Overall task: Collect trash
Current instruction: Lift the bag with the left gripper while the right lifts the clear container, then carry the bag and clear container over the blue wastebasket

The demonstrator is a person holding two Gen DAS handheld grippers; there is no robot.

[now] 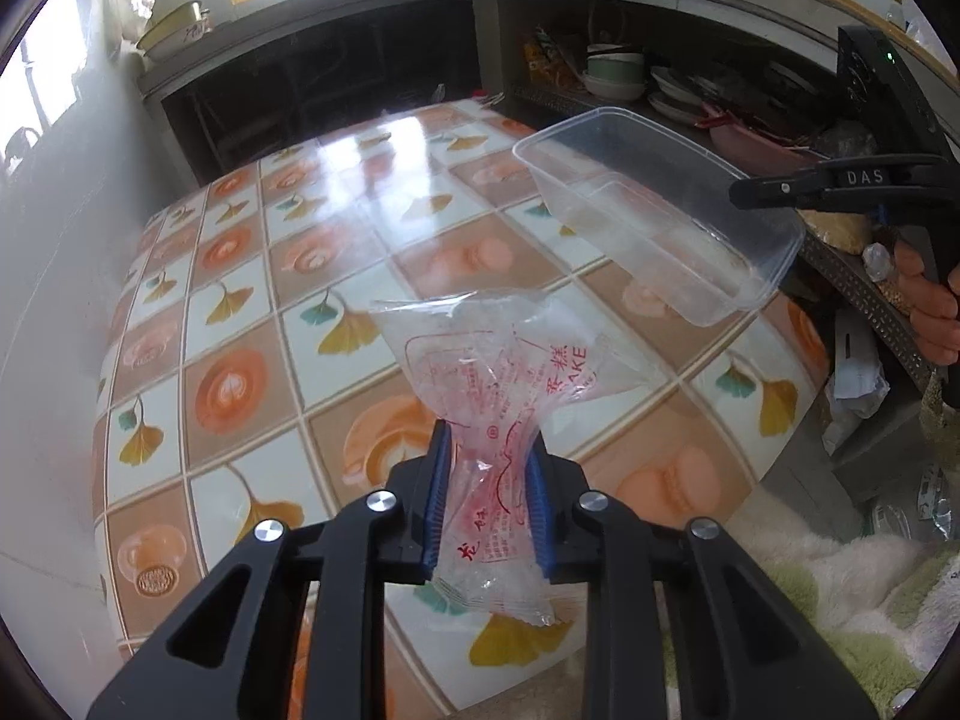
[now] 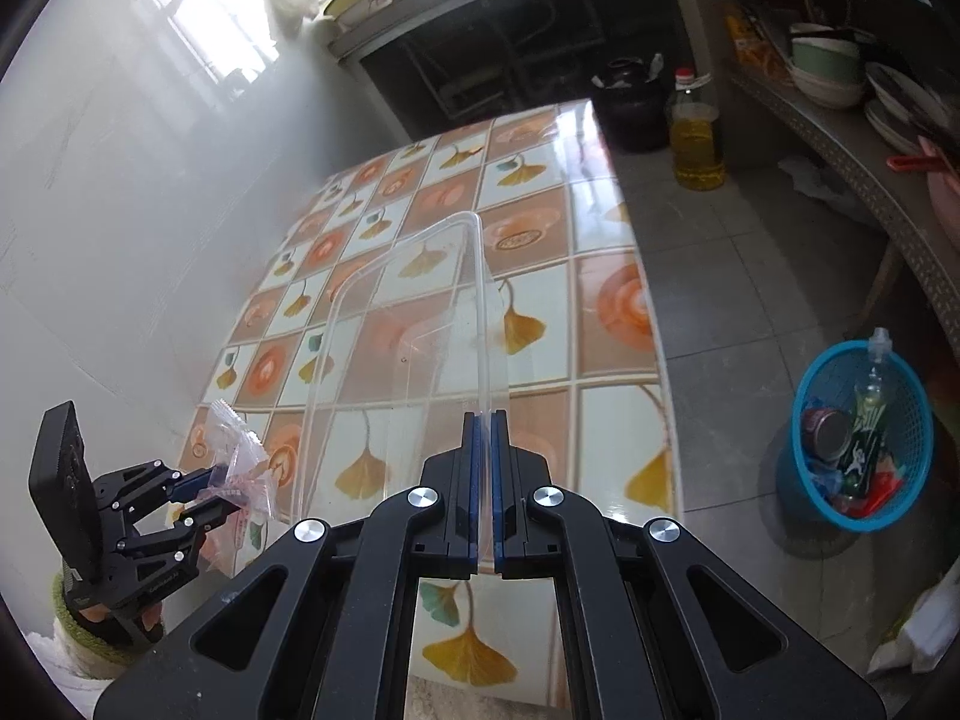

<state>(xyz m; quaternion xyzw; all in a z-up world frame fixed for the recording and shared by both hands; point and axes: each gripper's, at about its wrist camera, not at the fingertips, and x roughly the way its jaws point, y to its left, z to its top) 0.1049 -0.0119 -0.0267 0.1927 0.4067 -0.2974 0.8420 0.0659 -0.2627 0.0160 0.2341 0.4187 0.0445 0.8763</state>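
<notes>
Btwn left fingers (image 1: 489, 483) — wrapper (image 1: 498, 396), pinched

Left wrist view looks steeply down along its own fingers, close over the near end of the tiled table (image 1: 252, 276), facing the shelving beyond. Right wrist view sits further right, equally close, angled down the table (image 2: 540, 228) toward the floor and blue basket (image 2: 864, 516). Both share the tabletop; each catches the other gripper at its edge.
</notes>
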